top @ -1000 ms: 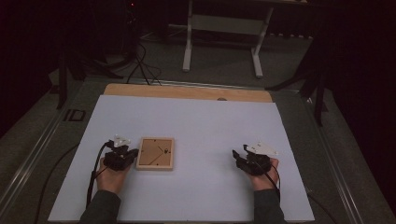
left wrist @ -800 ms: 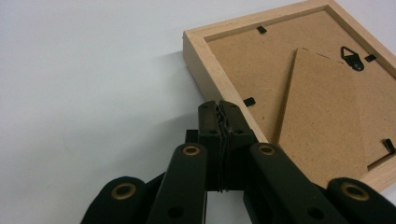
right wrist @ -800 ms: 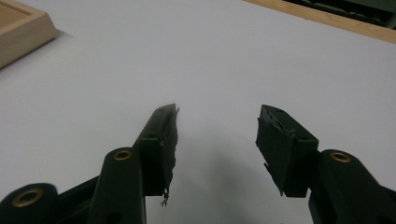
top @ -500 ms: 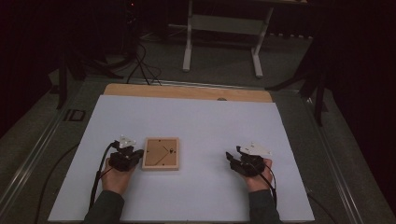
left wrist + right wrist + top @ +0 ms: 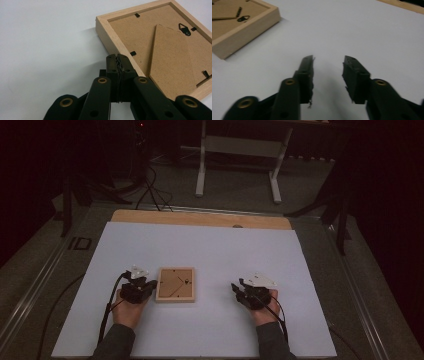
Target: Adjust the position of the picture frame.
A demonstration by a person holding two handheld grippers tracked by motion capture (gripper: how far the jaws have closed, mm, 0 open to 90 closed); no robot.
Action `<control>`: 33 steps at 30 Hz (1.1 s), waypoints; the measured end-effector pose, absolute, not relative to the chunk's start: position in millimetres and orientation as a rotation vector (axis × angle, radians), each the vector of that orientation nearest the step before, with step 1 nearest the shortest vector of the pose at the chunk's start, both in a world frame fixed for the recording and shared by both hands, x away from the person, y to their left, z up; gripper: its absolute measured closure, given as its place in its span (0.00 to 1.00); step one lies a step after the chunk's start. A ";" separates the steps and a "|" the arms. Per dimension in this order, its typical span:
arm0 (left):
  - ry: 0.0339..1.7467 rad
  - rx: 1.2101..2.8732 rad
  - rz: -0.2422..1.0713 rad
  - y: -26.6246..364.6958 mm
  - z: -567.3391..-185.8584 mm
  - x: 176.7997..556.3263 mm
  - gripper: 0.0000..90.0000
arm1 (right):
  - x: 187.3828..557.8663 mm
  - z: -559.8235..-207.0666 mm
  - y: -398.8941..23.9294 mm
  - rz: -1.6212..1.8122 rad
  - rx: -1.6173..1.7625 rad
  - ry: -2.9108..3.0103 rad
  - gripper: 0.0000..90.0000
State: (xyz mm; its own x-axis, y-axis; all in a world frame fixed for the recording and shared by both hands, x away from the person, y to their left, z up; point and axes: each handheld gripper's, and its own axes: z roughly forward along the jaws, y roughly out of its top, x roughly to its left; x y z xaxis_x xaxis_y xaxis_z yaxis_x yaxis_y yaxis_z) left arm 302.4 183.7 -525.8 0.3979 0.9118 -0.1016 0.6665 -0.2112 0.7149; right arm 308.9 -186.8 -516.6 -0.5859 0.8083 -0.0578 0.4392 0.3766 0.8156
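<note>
Hand-held gripper count: two, one in each hand, both low over the white worktop (image 5: 210, 245). Left hand-held gripper (image 5: 150, 285): jaws pressed fully together with nothing between them, tips at the left edge of the picture frame (image 5: 175, 284); whether they touch the wood cannot be told. Right hand-held gripper (image 5: 239, 290): well apart from the frame on its right, jaws parted over bare worktop and just now closing, nothing between them. One picture frame lies flat, back upward, in the near-left part of the worktop; it is nearly square, its slightly longer axis running near to far. The left gripper view adds detail lost from above: a brown backing board (image 5: 140, 32), a fold-out stand (image 5: 172, 62), one hanging hook (image 5: 185, 29) and small black retaining tabs (image 5: 133, 53). The right gripper view shows one corner of the frame at upper left.
</note>
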 end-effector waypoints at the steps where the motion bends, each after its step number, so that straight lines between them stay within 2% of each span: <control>1: 1.342 1.964 0.451 182.4 -526.0 302.4 0.98 | 308.2 -516.9 -182.7 1.089 1.062 2.194 0.76; 5: 1.336 1.963 0.451 177.4 -526.4 302.1 0.98 | 306.8 -516.9 -179.4 1.091 1.060 2.199 0.84; 6: 1.329 1.966 0.450 175.4 -526.6 302.0 0.98 | 306.6 -516.9 -178.7 1.090 1.059 2.204 0.86; 7: 1.327 1.966 0.455 173.4 -526.8 301.8 0.98 | 306.0 -517.5 -175.9 1.086 1.047 2.220 0.93; 10: 1.317 1.967 0.458 168.5 -527.2 301.6 0.98 | 305.1 -518.5 -171.3 1.083 1.032 2.235 0.98; 23: 1.267 1.975 0.445 150.7 -530.8 302.7 0.97 | 298.9 -528.0 -140.2 1.065 0.916 2.354 0.99; 33: 1.208 2.054 0.441 133.8 -534.4 298.3 0.99 | 297.2 -535.2 -131.8 1.010 0.893 2.413 1.00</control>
State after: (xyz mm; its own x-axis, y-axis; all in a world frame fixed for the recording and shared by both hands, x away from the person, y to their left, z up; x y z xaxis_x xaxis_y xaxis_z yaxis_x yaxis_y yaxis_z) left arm 298.3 133.8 -534.4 0.5061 0.8606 -0.0573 0.6210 -0.3176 0.7166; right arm 297.2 -131.8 -535.2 -0.7280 0.6791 -0.0939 0.4098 0.5410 0.7344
